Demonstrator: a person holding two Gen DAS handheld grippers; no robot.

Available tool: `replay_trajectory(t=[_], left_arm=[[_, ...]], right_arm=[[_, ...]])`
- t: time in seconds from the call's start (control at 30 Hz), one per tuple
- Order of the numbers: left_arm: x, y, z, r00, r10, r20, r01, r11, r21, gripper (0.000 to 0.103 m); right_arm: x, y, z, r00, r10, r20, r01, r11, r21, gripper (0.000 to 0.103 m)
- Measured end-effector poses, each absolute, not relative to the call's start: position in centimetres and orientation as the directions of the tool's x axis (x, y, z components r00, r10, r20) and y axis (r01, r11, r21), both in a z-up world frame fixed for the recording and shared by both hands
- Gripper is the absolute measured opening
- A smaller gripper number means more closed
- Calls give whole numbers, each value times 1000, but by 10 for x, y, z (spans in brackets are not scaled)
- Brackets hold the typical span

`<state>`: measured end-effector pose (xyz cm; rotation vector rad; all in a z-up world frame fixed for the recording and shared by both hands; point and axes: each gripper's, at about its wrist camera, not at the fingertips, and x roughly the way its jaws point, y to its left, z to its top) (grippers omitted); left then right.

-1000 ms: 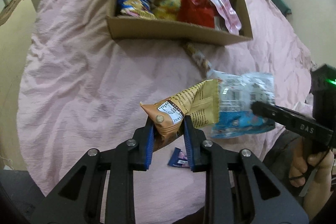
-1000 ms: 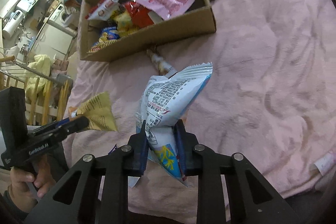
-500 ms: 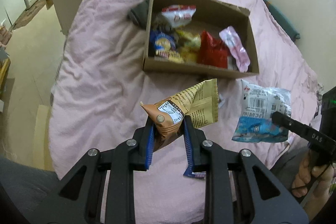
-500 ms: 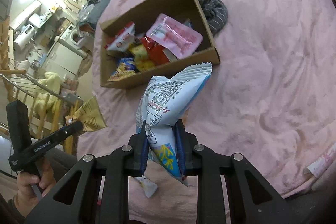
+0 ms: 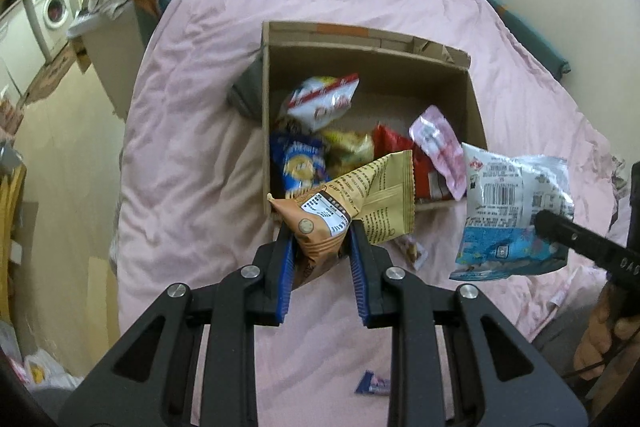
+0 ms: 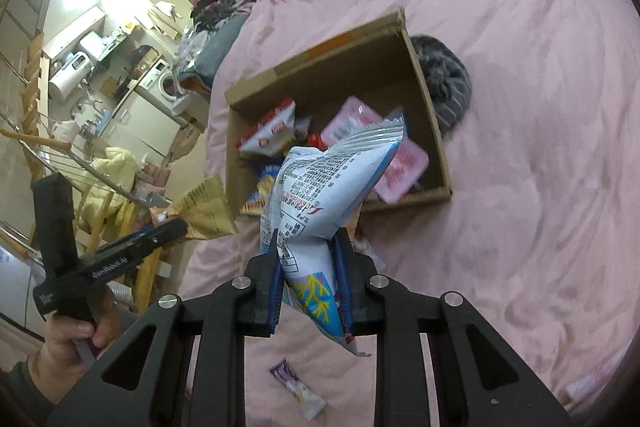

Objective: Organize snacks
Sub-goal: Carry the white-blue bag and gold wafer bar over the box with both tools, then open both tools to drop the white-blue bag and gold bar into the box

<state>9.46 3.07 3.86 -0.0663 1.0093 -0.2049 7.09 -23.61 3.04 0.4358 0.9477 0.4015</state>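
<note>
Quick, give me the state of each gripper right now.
Left gripper: closed on the tan snack bag.
Right gripper: closed on the white-and-blue snack bag.

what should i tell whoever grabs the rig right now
Left hand-held gripper: shut on the tan snack bag, held in the air short of the cardboard box.
Right hand-held gripper: shut on the white and blue snack bag, also in the air near the box.
Done: several snacks already lie in the box.
Left: drop both bags in, then collect the small wrappers on the pink bedcover, such as the purple one.
</note>
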Motion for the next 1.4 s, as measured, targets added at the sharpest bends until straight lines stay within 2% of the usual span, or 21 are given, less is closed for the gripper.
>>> replay_trajectory(t=[0.27, 0.6, 1.07, 1.2, 1.4], left_arm=[[139, 9, 43, 535, -186, -824, 178, 978, -105, 22], [178, -2, 6, 510, -161, -845, 172, 982, -83, 22], [205, 1, -10, 488, -163, -857, 165, 982, -93, 22], [208, -1, -18, 454, -176, -873, 166, 980, -111, 22], [207, -7, -21, 445, -176, -878, 191, 977, -99, 24]], right_arm=[[117, -242, 37, 548, 523, -652, -132, 824, 550, 24], [181, -244, 0, 488, 605, -629, -44, 737, 675, 24], [238, -229, -31, 458, 595, -660, 28, 733, 680, 24], [246, -229, -37, 473, 530, -704, 45, 783, 620, 24], [245, -241, -40, 478, 553, -683, 62, 754, 654, 28]])
